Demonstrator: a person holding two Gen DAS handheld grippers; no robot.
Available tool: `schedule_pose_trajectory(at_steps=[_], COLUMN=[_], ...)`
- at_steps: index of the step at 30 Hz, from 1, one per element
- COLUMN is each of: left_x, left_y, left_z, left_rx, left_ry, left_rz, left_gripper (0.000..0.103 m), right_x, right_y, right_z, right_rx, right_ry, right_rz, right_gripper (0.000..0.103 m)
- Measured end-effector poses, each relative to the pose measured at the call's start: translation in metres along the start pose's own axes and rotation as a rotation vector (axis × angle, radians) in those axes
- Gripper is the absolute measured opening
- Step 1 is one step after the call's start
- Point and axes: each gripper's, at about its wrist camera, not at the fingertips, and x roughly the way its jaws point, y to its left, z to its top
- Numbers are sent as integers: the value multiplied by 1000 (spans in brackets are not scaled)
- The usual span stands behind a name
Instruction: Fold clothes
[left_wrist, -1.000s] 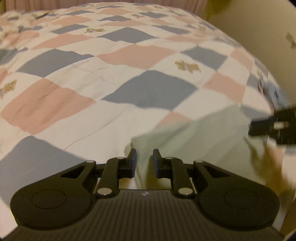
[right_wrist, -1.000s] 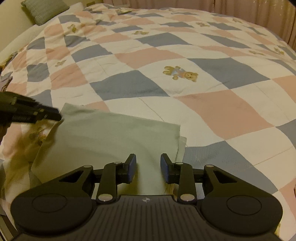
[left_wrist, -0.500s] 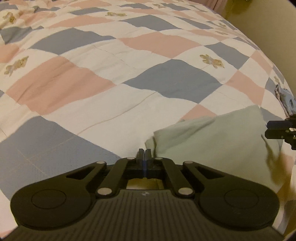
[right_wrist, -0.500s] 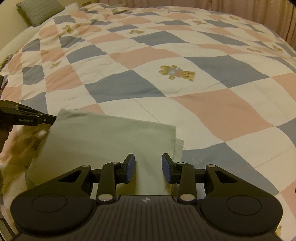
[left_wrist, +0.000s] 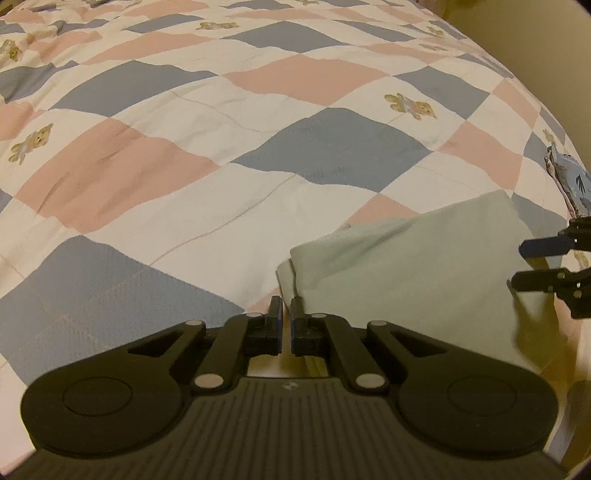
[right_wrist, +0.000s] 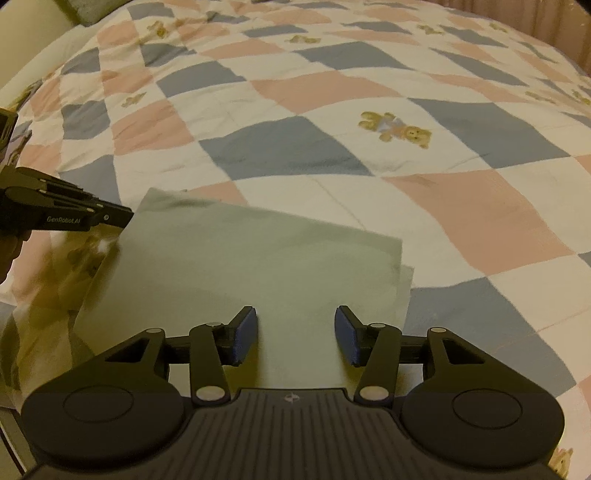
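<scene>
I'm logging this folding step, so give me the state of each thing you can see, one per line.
Cloth: pale green, folded, flat on the quilt, layers slightly offset at one end.
Left gripper: nearly shut at the cloth's corner; grip on it unclear.
Right gripper: open, above the cloth's near edge, holding nothing.
Quilt: spread over the bed, lightly wrinkled.
Blue printed fabric: bunched at the bed's edge.

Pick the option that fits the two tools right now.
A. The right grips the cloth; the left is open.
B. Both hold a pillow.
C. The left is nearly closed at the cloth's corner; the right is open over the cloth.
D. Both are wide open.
C: the left tool has its fingers almost together at the cloth's corner, while the right tool gapes wide above it.
</scene>
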Motion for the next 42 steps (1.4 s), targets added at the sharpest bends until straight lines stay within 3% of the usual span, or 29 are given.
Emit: schedule_pose_trajectory(at_steps=[7, 10, 16, 23, 27, 30, 33, 36, 42], left_x=[-3, -8, -41, -36, -40, -50, -62, -69, -66], left_y=[0, -3, -11, -26, -26, -34, -53, -75, -94], left_z=[-5, -8, -35, -84, -90, -90, -95, -102, -124], left_rx=[20, 46, 89, 69, 90, 191, 377, 557, 669], left_ry=[14, 13, -10, 94, 98, 72, 16, -21, -49], left_rz=[5, 9, -18, -80, -69, -51, -46, -38, -8], left_gripper=[1, 2, 7, 9, 11, 15, 24, 27, 30], right_x=[-5, -4, -15, -19, -25, -33, -41, -44, -44], right_y=[4, 6, 11, 23, 26, 27, 35, 49, 56], right_z=[-10, -15, -35, -67, -78, -85, -91, -99, -107], right_rx=[12, 13, 47, 77, 111, 134, 114, 55, 58], right_ry=[22, 58, 84, 142, 137, 116, 77, 48, 21], right_rz=[-8, -30, -48, -63, -81, -102, -152, -181, -145], right_gripper=[55, 62, 62, 62, 63, 63, 63, 63, 63])
